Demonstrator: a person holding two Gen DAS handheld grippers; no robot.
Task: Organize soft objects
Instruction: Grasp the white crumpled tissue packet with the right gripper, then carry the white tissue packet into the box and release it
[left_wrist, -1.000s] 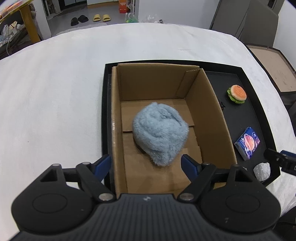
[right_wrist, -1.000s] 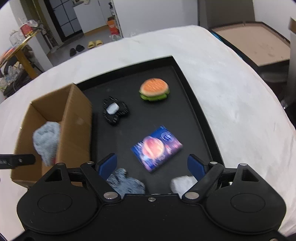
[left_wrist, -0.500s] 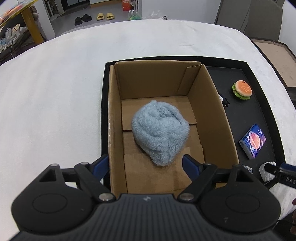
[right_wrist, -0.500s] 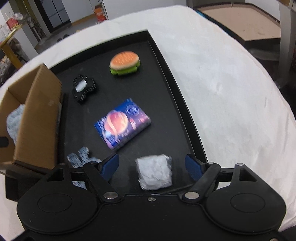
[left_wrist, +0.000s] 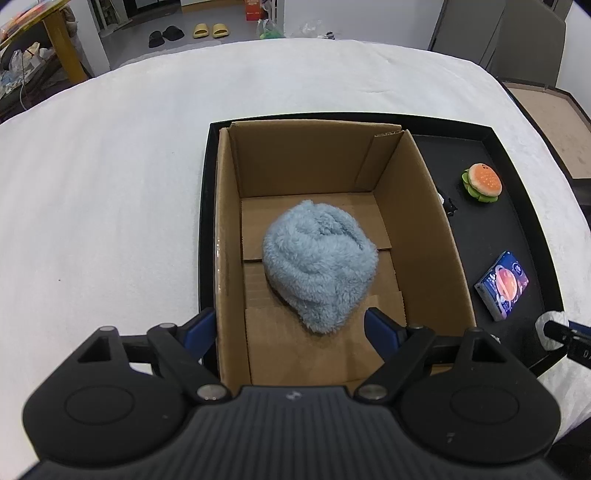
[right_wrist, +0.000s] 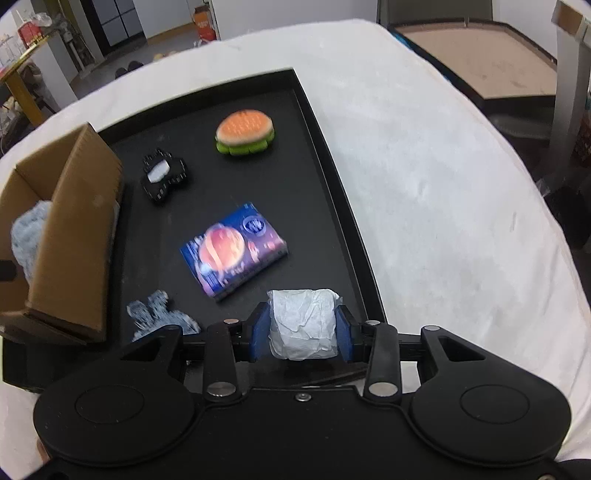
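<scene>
A cardboard box (left_wrist: 424, 206) stands on the left of a black tray (left_wrist: 517, 236) and holds a fluffy light-blue cloth (left_wrist: 317, 258). My left gripper (left_wrist: 291, 328) is open and empty above the box's near edge. My right gripper (right_wrist: 301, 332) is shut on a white crumpled wad (right_wrist: 303, 323) at the tray's near right corner; the wad also shows in the left wrist view (left_wrist: 552, 326). On the tray (right_wrist: 332, 166) lie a burger toy (right_wrist: 244, 133), a black-and-white soft piece (right_wrist: 162, 177), a blue packet (right_wrist: 232, 253) and a blue-grey knit piece (right_wrist: 155, 314).
The tray sits on a round table under a white cloth (left_wrist: 110, 184). The box wall (right_wrist: 77, 236) rises left of the right gripper. Chairs and a low wooden table (right_wrist: 480, 62) stand beyond the table's far right.
My right gripper moved over the white wad and closed on it; it was open before. My left gripper stayed open over the box, drifting slightly.
</scene>
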